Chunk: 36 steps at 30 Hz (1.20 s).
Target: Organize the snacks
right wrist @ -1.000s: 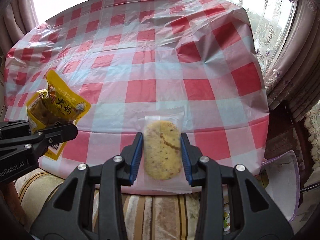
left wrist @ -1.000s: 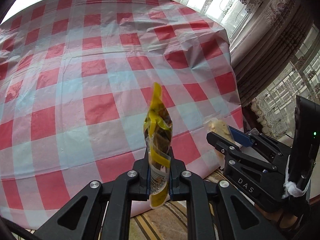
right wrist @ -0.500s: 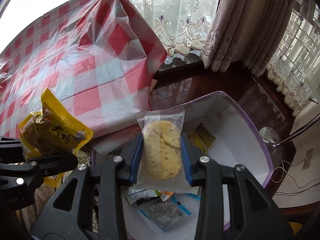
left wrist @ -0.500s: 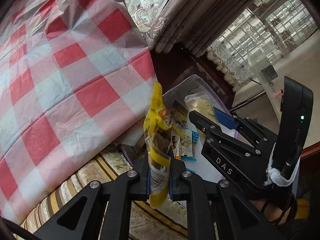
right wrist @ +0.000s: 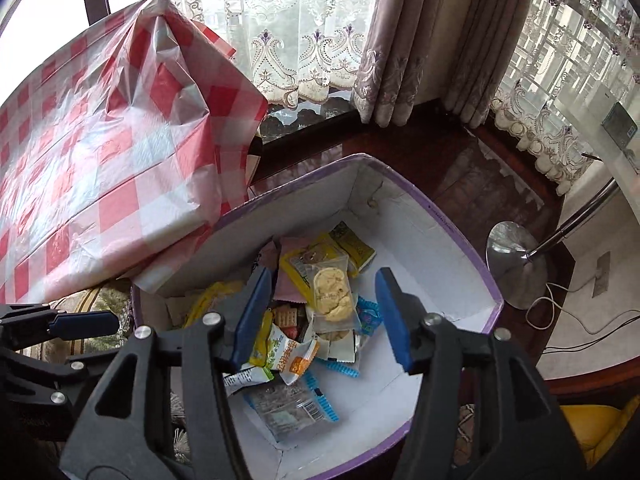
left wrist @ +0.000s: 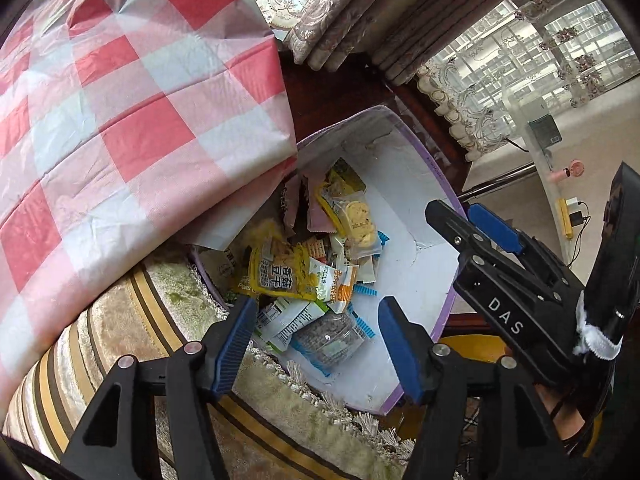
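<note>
Above the purple-rimmed box (right wrist: 460, 224), our left gripper (left wrist: 320, 344) and right gripper (right wrist: 320, 316) fingers spread empty, tablecloth (left wrist: 120, 120) hiding its near corner, snacks (right wrist: 320, 304) heaped leftward.

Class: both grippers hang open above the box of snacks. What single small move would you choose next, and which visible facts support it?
Probably lift both grippers away from the purple-rimmed box and turn toward the checked tablecloth. The left gripper and right gripper are open and hold nothing, while the clear-wrapped cookie and yellow packet lie on the pile inside.
</note>
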### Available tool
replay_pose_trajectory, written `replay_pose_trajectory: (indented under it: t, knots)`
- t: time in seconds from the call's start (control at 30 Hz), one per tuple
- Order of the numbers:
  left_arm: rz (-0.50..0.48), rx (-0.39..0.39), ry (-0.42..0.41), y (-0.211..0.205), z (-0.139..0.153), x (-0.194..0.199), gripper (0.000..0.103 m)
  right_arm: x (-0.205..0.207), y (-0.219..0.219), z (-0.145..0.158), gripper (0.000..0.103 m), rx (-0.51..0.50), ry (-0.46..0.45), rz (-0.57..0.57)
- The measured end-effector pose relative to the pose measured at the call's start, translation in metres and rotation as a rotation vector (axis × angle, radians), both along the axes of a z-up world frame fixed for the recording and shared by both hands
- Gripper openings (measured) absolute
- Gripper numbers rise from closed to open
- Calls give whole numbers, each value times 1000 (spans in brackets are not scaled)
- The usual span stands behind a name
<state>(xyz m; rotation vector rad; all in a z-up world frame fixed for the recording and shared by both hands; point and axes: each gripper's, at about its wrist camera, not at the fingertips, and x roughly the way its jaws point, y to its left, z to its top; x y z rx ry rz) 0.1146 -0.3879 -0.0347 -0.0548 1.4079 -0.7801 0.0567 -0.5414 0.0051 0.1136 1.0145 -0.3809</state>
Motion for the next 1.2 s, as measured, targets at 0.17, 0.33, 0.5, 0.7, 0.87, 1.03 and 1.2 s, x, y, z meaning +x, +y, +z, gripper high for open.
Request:
replay_pose_trajectory:
  t: [0.17, 0.33, 0.5, 0.7, 0.87, 1.03, 1.2]
  knots:
    - [61, -36, -22, 20, 9, -21, 70, -16, 4, 12, 68, -26, -2, -23]
    - [152, -56, -85, 36, 21, -41, 80, -34, 3, 19, 68, -39, 6, -42]
    - [176, 16, -132, 32, 20, -54, 81, -45, 3, 20, 68, -51, 25, -45]
    - [189, 31, -143, 31, 18, -54, 81, -49, 5, 19, 68, -52, 35, -36]
    - [192, 34, -146, 31, 18, -55, 81, -48, 5, 18, 68, -50, 37, -31]
    - [189, 30, -144, 31, 18, -53, 82, -47, 3, 16, 68, -44, 41, -32]
    - [187, 28, -143, 30, 17, -53, 84, -46, 1, 16, 68, -42, 38, -34]
